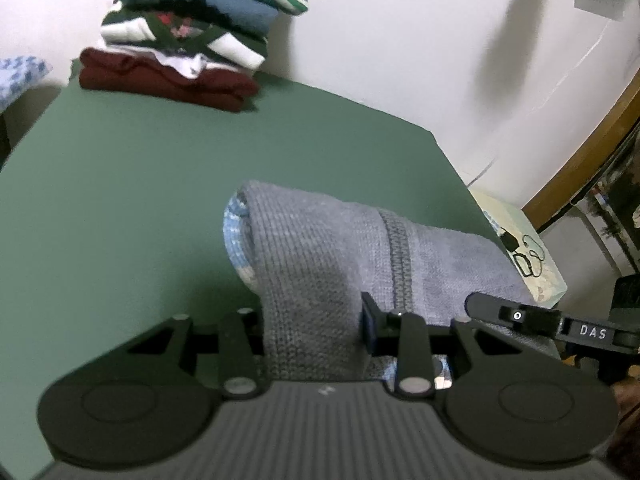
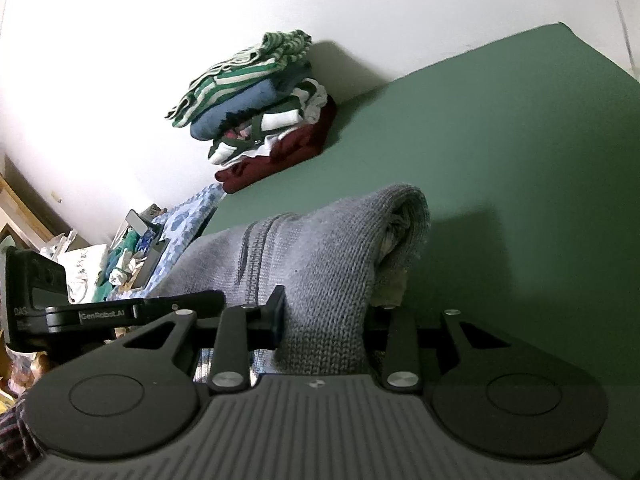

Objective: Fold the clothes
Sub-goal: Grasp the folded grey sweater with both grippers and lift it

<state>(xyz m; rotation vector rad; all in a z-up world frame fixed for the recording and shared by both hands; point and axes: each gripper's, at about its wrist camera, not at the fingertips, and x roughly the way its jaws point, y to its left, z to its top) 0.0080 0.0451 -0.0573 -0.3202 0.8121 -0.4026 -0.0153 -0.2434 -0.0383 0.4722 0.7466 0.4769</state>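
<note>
While two tools (image 1: 314,328) (image 2: 322,320) grip one sweater (image 1: 320,248).

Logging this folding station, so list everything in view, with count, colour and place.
grey knit sweater: one, grey, folded, lifted over the table, clamped at both near corners.
stack of folded clothes: one pile, maroon at the bottom, green-white stripes on top, far table corner by the wall.
table: one, green surface.
blue patterned cloth: one, beside the table.
left tool: black, shut on the sweater.
right tool: black, shut on the sweater.
</note>
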